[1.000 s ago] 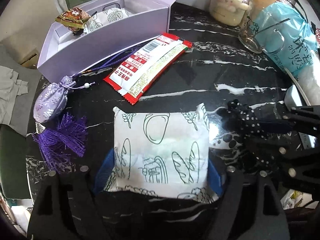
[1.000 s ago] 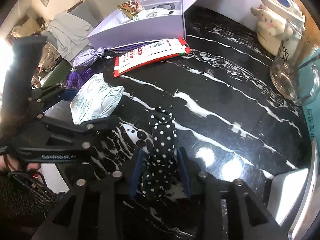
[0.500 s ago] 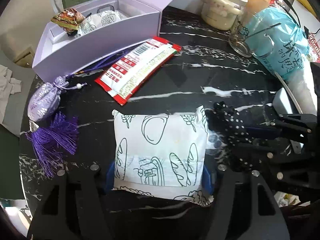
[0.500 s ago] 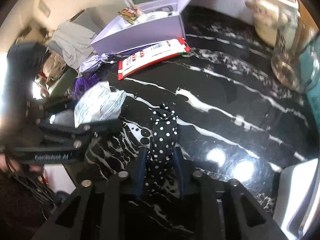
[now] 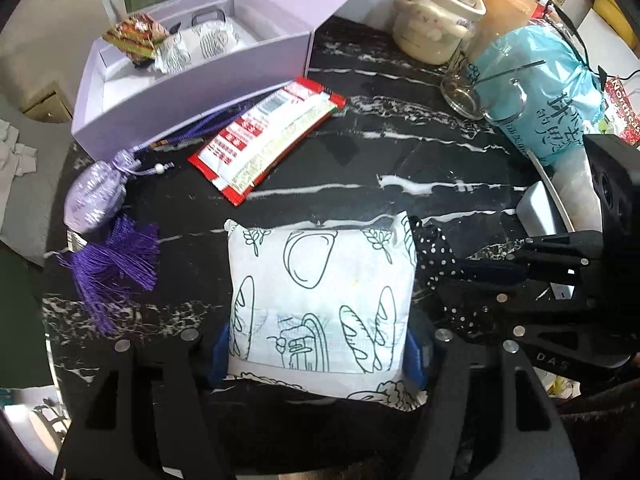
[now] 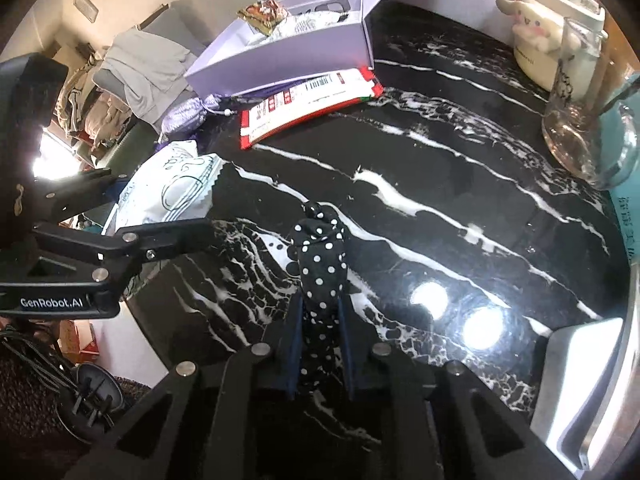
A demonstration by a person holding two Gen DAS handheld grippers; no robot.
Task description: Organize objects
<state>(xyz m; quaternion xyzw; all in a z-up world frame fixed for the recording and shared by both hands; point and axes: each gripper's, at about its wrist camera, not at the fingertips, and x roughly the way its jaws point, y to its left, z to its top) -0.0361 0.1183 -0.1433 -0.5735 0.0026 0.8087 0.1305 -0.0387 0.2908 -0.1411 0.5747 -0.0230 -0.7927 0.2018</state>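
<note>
A white packet [image 5: 320, 300] printed with bread drawings hangs just over the black marble table [image 5: 400, 160], and my left gripper [image 5: 318, 344] is shut on it, blue pads pressing both sides. To its right, my right gripper [image 6: 320, 320] is shut on a black polka-dot cloth piece [image 6: 322, 264], which pokes out ahead of the fingers. The right wrist view also shows the packet [image 6: 172, 192] at the left. An open lavender box [image 5: 192, 92] at the back left holds a gold-red wrapper and another white packet. A red-and-white snack pack [image 5: 268, 140] and a purple sachet [image 5: 96, 196] with a tassel lie before it.
At the back right stand a cream cartoon pot [image 5: 436, 28], a glass mug [image 5: 468, 84] and a blue plastic bag [image 5: 548, 92]. A silver device [image 5: 536, 208] sits at the right edge. The table's rounded edge runs along the left, with clothes piled beyond it.
My left jaws closed onto the white packet and raised it slightly off the table. My right jaws squeezed shut on the polka-dot cloth.
</note>
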